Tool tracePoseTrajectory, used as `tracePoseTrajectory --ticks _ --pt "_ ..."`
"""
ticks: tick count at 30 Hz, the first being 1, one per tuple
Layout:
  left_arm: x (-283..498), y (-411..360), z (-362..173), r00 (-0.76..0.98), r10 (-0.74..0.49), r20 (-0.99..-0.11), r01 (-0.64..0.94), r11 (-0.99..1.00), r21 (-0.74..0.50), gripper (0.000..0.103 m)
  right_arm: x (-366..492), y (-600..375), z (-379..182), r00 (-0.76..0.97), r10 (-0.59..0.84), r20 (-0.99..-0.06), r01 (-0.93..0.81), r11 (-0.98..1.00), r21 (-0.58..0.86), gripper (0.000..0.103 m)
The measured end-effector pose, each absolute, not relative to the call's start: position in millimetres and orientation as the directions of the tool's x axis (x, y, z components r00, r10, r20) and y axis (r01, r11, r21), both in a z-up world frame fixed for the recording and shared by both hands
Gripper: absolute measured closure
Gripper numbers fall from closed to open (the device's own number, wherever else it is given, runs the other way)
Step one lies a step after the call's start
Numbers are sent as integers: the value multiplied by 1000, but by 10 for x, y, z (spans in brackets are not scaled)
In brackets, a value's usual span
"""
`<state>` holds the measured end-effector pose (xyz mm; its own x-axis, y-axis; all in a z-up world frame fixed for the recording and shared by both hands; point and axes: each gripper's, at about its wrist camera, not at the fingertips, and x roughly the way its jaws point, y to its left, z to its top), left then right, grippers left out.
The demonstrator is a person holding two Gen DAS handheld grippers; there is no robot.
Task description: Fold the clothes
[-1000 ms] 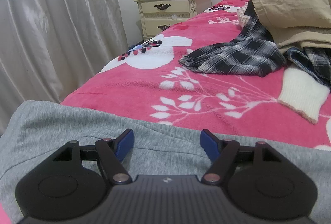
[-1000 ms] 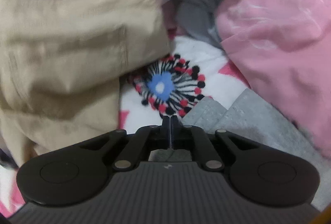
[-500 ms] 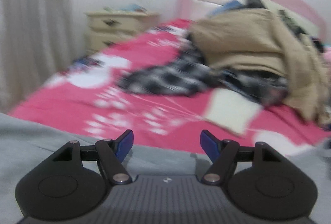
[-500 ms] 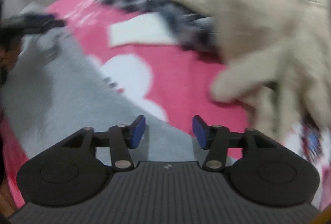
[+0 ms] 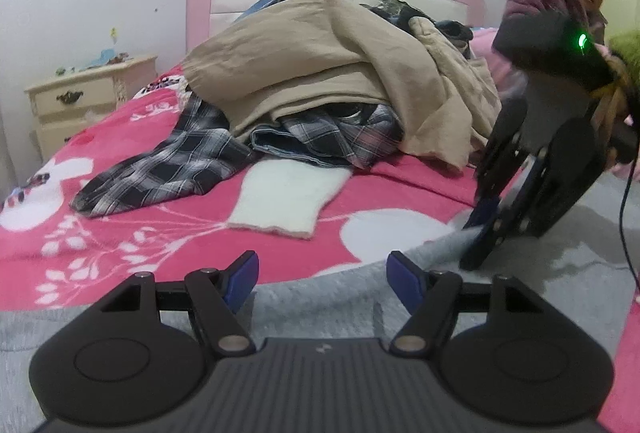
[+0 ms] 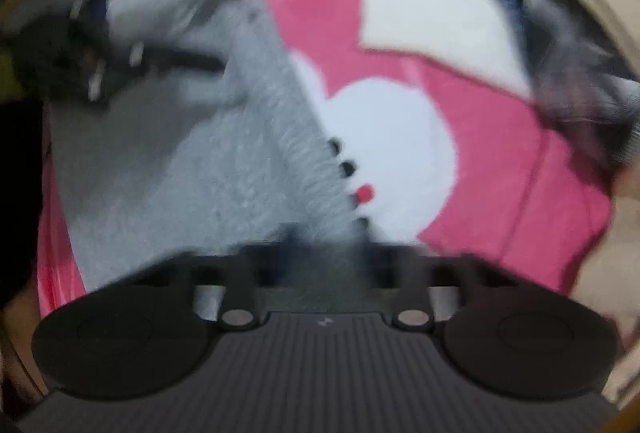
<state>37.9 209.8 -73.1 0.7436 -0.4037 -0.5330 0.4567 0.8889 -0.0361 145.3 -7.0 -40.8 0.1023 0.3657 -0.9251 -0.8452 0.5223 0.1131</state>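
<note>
Garment: grey sweater [image 5: 328,309] lay flat on pink bed cover [image 5: 168,233], just under left gripper [image 5: 322,279], jaws apart | right gripper [image 5: 482,233] farther right, tips at sweater's far edge, jaw state too blurred to tell | clothes pile [image 5: 320,73] beyond.

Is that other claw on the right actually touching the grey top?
Touching. The left wrist view shows the right gripper with its fingertips planted on the grey garment's edge.
</note>
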Motion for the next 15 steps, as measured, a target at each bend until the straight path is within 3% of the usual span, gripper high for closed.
tracePoseTrajectory --ticks 6,8,10,11,15 --pt "412 2076 -765 760 -361 -540 434 901 9 31 1157 -39 -324 319 389 -864 -839 541 -66 92" --pt "439 2072 -788 763 -337 -552 420 907 28 31 1127 -43 -459 420 383 -823 -796 591 -131 87" --pt "433 2046 -814 763 -317 -563 418 907 56 31 1070 -32 -587 556 360 -749 -719 660 -216 65" --pt "420 2031 -819 768 -306 -563 417 906 75 31 1048 -41 -600 614 341 -712 -664 711 -232 61" --pt "370 1991 -816 767 -316 -558 439 893 98 31 791 -296 -359 787 241 -567 -468 833 -295 58"
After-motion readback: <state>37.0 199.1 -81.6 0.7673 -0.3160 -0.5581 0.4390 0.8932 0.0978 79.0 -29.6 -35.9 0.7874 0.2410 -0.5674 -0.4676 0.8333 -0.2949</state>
